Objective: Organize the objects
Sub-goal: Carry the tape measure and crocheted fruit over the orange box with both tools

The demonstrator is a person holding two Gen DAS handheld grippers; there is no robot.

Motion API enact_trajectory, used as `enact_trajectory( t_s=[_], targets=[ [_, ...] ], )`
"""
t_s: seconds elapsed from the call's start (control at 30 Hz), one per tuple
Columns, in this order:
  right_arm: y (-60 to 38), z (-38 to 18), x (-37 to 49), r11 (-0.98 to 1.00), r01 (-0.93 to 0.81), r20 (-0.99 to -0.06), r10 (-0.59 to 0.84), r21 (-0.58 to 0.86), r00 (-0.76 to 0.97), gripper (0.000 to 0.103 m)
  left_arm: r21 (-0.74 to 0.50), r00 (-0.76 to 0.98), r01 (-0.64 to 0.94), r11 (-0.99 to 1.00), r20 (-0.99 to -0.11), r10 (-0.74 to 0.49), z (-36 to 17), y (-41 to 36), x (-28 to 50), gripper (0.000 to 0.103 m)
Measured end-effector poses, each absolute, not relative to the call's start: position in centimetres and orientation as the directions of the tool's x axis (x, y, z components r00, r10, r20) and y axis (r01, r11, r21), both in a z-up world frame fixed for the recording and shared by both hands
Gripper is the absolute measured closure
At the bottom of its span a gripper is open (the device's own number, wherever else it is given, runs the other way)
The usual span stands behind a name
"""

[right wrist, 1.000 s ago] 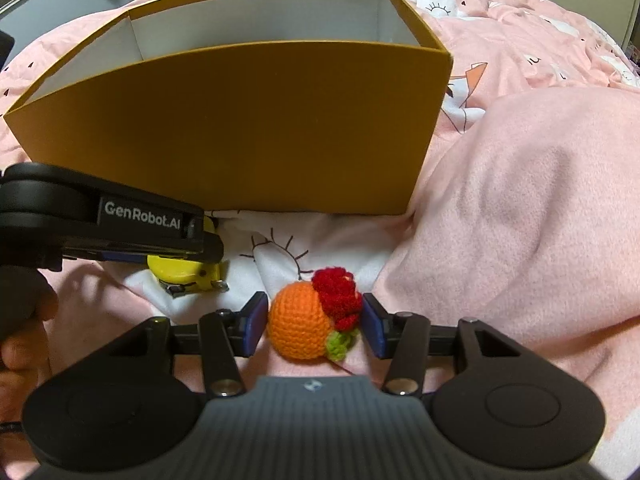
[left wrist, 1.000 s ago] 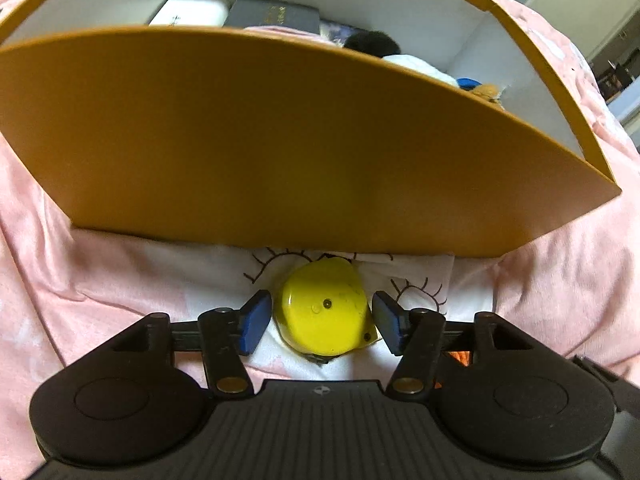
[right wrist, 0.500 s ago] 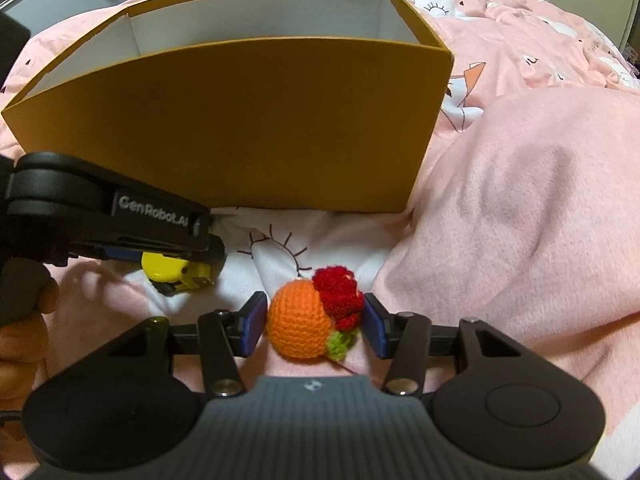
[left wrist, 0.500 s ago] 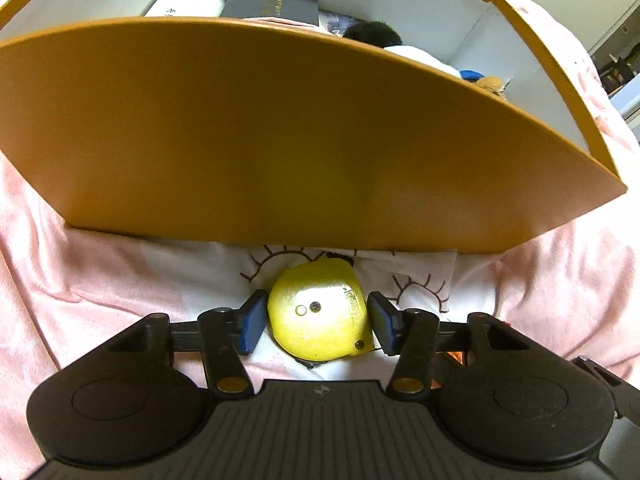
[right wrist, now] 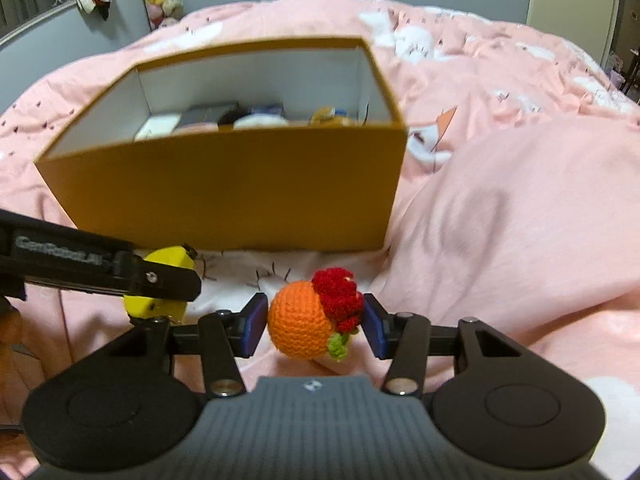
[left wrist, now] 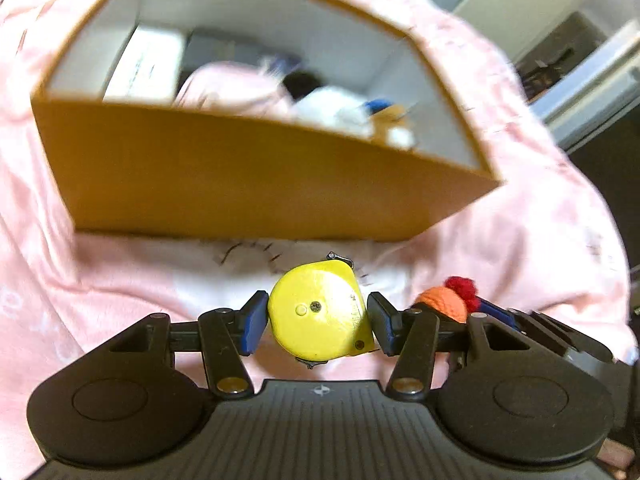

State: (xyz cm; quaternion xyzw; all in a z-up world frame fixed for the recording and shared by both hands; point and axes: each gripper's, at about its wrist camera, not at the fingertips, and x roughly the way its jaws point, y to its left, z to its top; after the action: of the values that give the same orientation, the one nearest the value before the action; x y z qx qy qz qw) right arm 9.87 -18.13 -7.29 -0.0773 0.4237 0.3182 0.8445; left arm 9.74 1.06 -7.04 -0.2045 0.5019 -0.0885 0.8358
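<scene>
While open-topped, orange box (right wrist: 224, 184) of plush toys (left wrist: 336, 108), small boxes (left wrist: 148, 66).

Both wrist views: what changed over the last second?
The left gripper has just been closing and now clamps the yellow tape measure, lifted off the pink bedding. The right gripper has raised the crocheted orange toy it already held. Both views now look down into the orange box. The box and its contents stayed put.

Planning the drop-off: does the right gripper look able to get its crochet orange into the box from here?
Probably yes: the right gripper holds the crochet orange, and the orange box stands open-topped just ahead, nothing between.
</scene>
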Motion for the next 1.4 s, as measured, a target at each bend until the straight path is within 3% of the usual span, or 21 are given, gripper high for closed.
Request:
enact_trajectory(
  t_s=[0.17,0.4,0.67,0.87,1.4],
  targets=[
    [-19.0,-3.9,9.3,0.775,-0.625,-0.72,0.489,0.099,0.492,0.051,-0.43,0.577,0.05,0.901,-0.724,-0.377,-2.8,0.4,8.5,0.041],
    [-18.9,1.1,9.7,0.725,-0.689,-0.638,0.532,0.004,0.557,0.051,-0.463,0.676,0.074,0.883,-0.628,-0.386,1.3,0.6,9.1,0.041],
    [-16.0,4.7,13.1,0.637,-0.749,-0.572,0.552,-0.181,0.607,0.051,-0.412,0.733,0.044,0.91,-0.606,-0.309,2.7,0.6,13.1,0.041],
    [-12.0,3.3,18.1,0.563,-0.788,-0.63,0.524,-0.249,0.574,0.051,-0.363,0.72,0.021,0.931,-0.641,-0.266,0.9,0.3,17.0,0.042],
    [-4.9,-3.2,25.5,0.373,-0.877,-0.777,0.436,-0.302,0.453,0.051,-0.373,0.579,0.064,0.926,-0.742,-0.339,-2.4,3.7,25.4,0.041]
  ],
)
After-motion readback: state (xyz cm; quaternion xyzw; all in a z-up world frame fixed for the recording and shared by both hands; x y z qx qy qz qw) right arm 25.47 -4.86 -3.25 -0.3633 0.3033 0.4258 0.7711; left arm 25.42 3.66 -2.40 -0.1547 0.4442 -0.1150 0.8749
